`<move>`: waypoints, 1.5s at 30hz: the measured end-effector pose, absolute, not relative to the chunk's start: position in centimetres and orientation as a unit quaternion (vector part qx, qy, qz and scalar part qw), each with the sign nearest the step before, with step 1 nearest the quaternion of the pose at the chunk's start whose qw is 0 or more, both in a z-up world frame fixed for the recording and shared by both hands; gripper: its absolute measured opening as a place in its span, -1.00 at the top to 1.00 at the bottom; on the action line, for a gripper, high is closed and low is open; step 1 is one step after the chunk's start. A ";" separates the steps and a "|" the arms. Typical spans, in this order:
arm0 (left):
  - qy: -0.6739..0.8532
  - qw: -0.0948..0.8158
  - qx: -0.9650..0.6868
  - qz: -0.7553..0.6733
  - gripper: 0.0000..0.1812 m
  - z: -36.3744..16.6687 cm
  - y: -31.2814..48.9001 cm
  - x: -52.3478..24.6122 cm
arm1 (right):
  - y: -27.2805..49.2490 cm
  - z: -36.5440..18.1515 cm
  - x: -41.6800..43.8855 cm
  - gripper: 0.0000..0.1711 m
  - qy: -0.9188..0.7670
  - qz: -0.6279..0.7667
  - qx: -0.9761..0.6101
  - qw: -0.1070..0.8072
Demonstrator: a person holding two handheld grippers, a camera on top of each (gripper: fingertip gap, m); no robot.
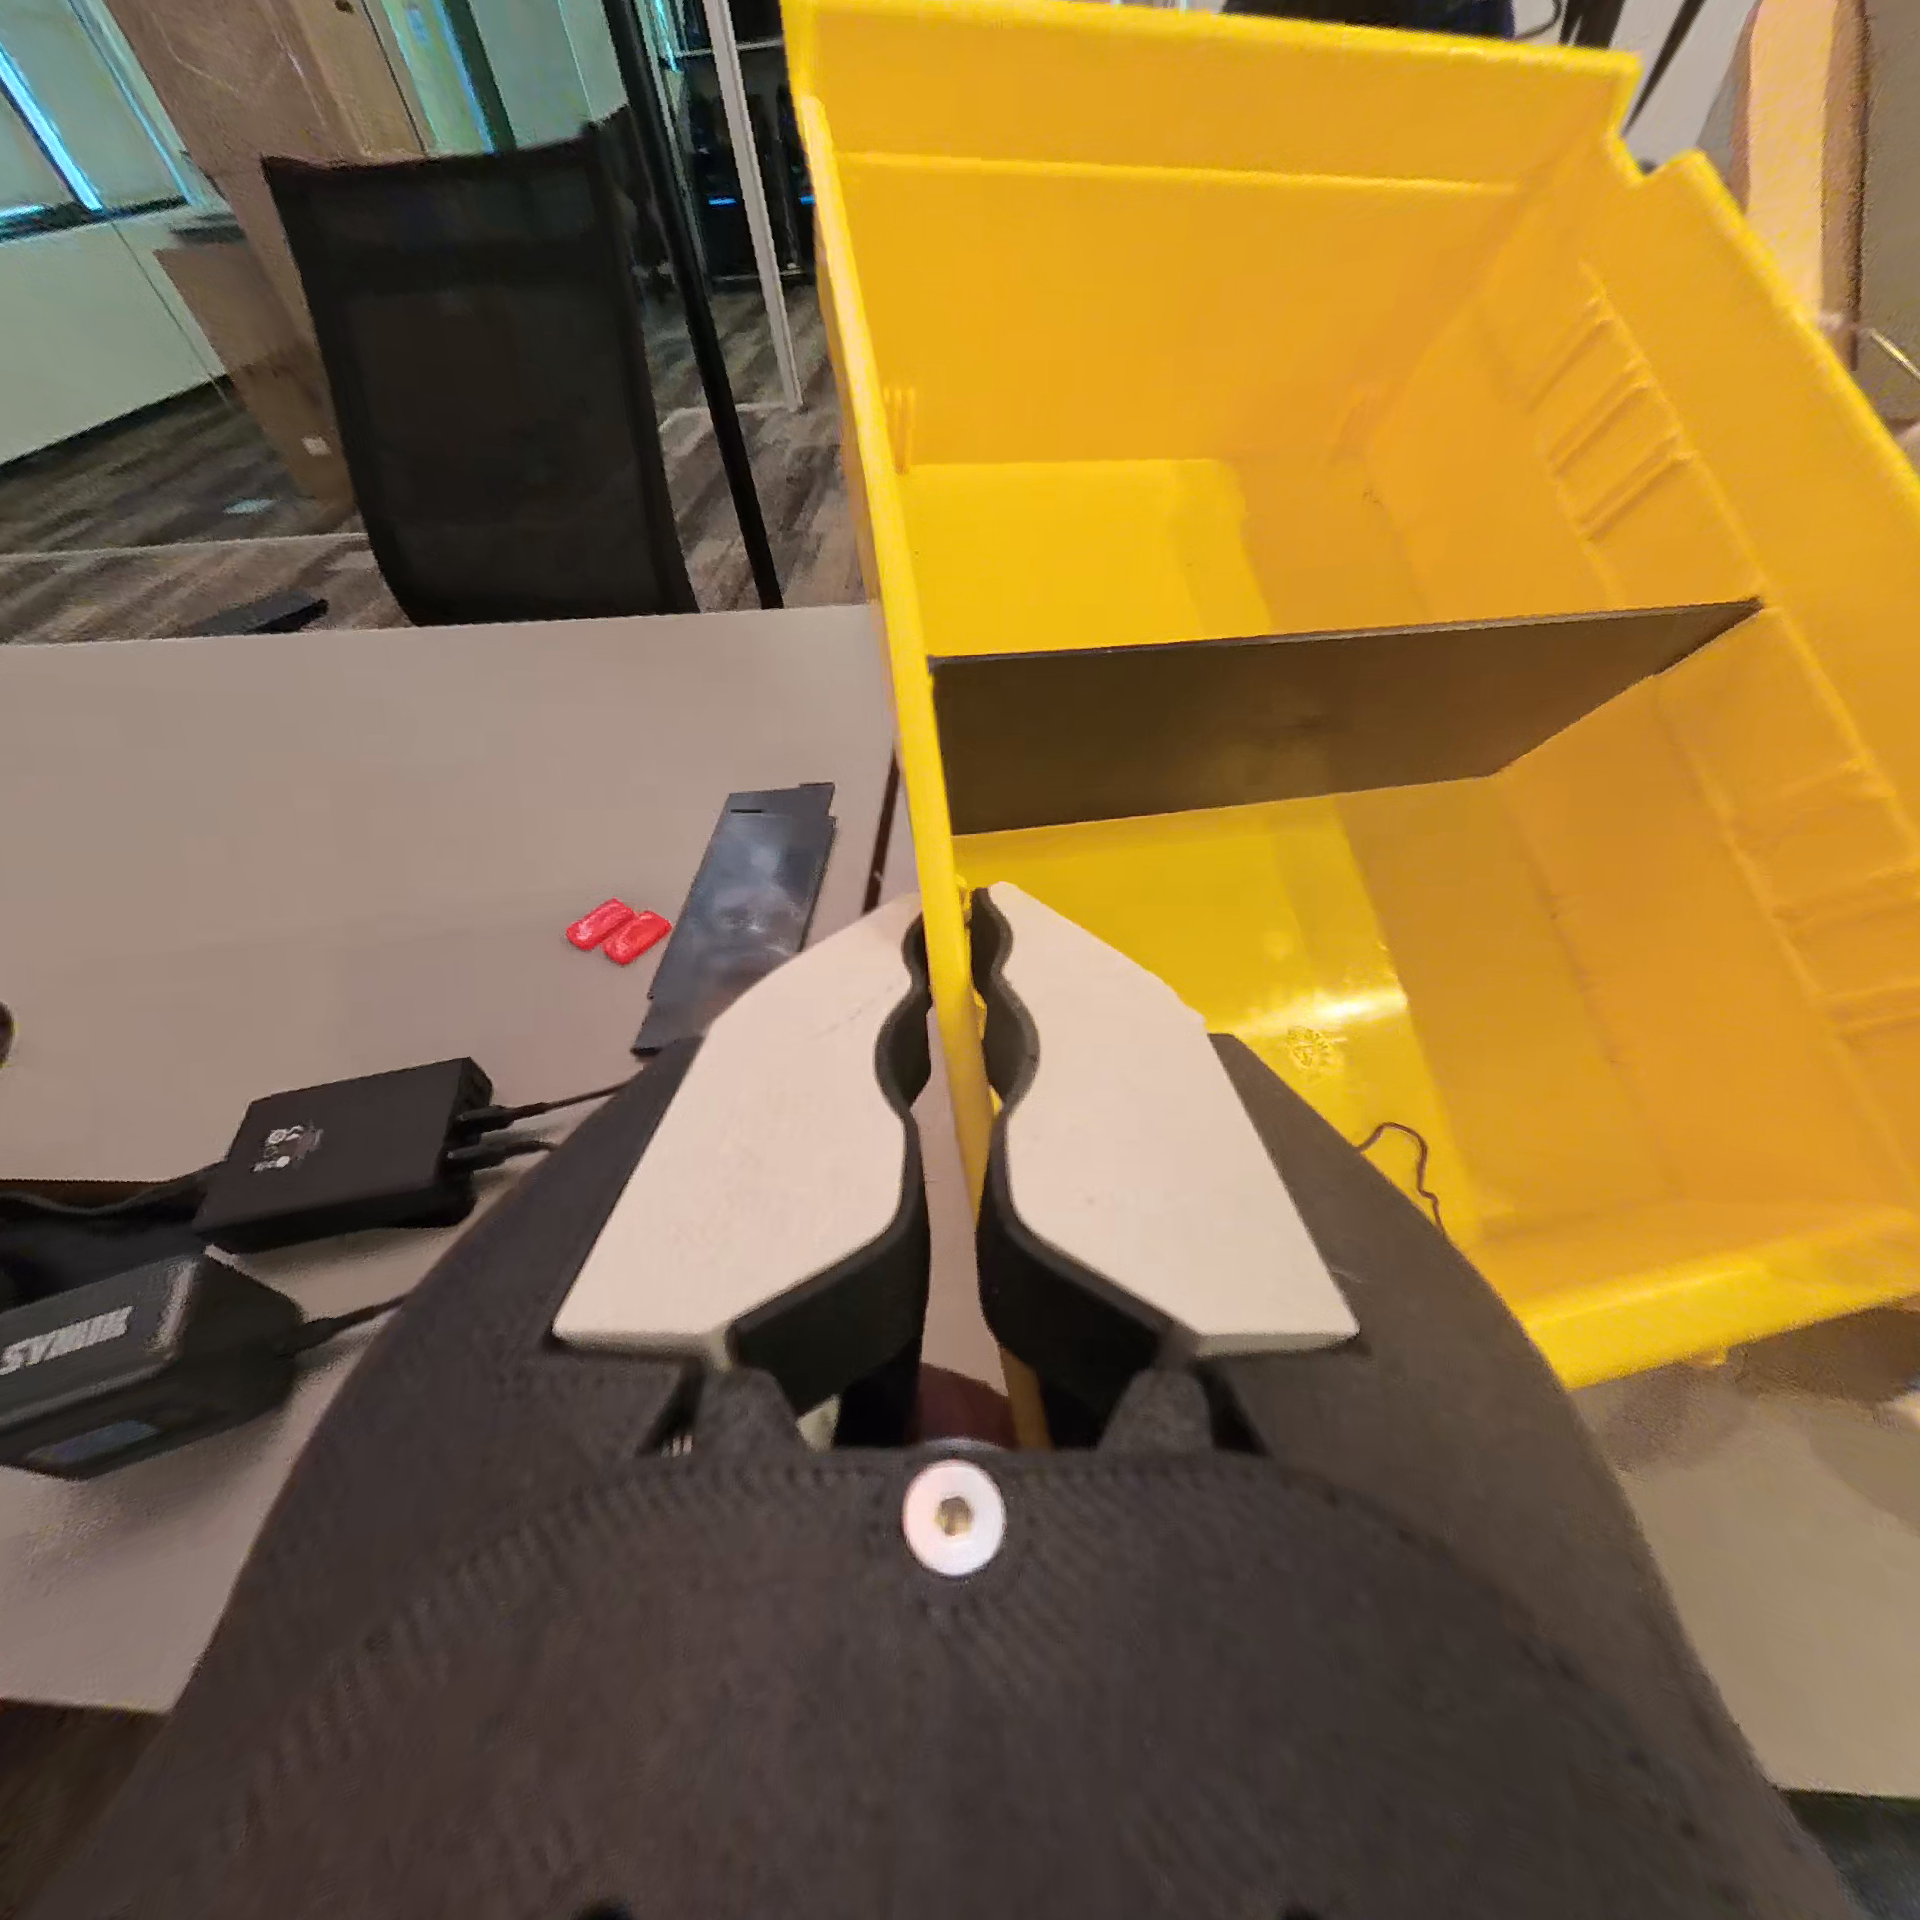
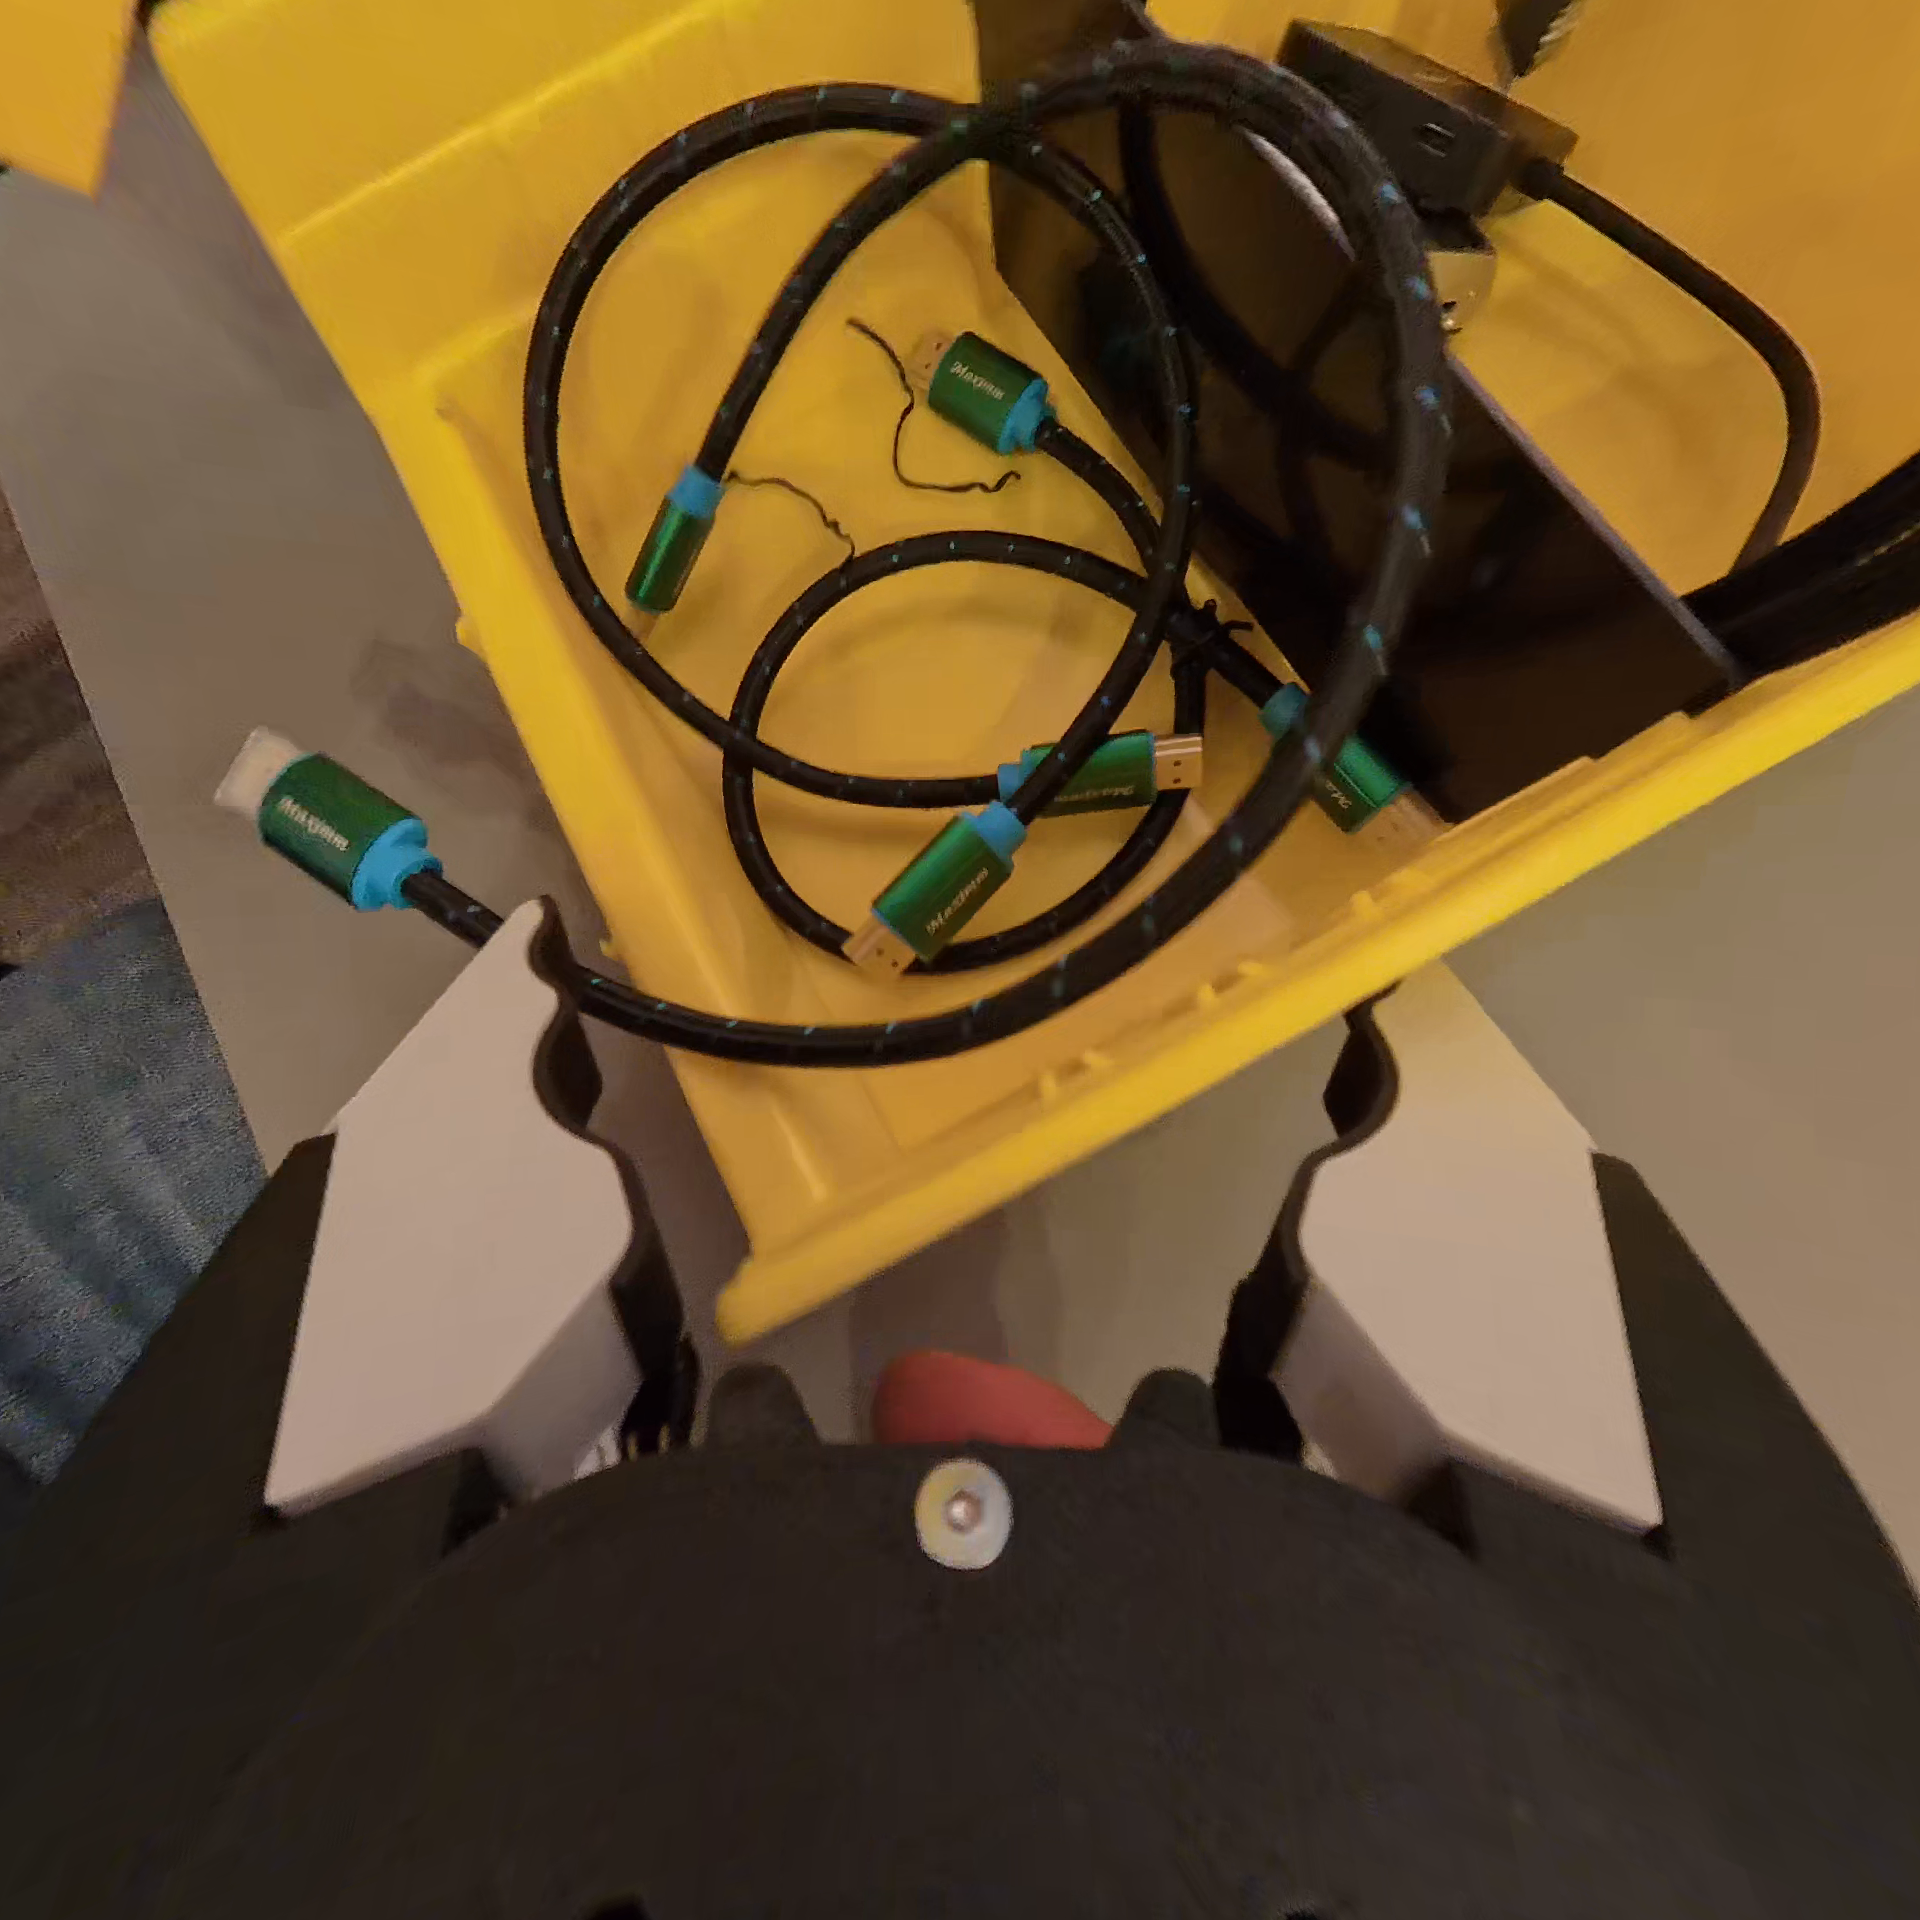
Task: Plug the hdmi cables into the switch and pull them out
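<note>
The left gripper has its fingers nearly closed, pinching the thin side wall of the yellow bin and holding it tilted above the worktop. The compartments seen from this side are bare except for a black divider and a loose thread.

The right gripper hovers over the bin's near corner with its fingers spread wide and nothing between them. Below it the braided HDMI cables lie coiled and tangled on the bin floor, green plugs pointing several ways. One plug hangs out over the bin wall toward the worktop's edge, its cable running just past the tip of one finger. A black box with a port, probably the switch, sits at the far end of the bin beyond a black divider.

The step in hand looks like fetching: nothing is plugged in yet. Next, the right fingers need to close on one plug's green body, the overhanging one being the easiest, and lift it free of the tangle without dragging the other loops along.
</note>
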State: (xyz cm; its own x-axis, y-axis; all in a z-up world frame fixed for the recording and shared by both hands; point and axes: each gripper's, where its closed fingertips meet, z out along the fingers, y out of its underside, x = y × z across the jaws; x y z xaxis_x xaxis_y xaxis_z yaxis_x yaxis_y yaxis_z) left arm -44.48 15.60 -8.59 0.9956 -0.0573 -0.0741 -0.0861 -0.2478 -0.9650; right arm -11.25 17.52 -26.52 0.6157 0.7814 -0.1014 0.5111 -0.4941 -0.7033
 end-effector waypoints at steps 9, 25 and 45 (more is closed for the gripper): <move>0.029 0.646 -0.763 0.019 0.95 -4.9 13.6 -45.7 | 14.7 -26.9 -17.6 -0.48 -0.419 0.326 -0.808 0.256; 0.208 0.612 -0.752 -0.128 0.96 -5.0 15.7 -23.7 | 10.8 -9.2 0.1 -0.60 -0.272 0.351 -0.692 0.569; 0.348 0.437 -0.803 -0.206 0.82 -18.7 17.4 -0.5 | 8.9 -21.0 10.2 -0.65 -0.192 0.178 -0.854 0.450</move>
State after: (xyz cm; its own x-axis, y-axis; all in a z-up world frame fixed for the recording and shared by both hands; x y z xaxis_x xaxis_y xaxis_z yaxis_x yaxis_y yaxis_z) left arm -0.46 17.39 -18.70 0.6724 -0.7397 0.0267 -0.3797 -0.3756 -0.8454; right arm 10.15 8.91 -20.96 0.8633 0.4875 -0.1307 0.1679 -0.5217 -0.8364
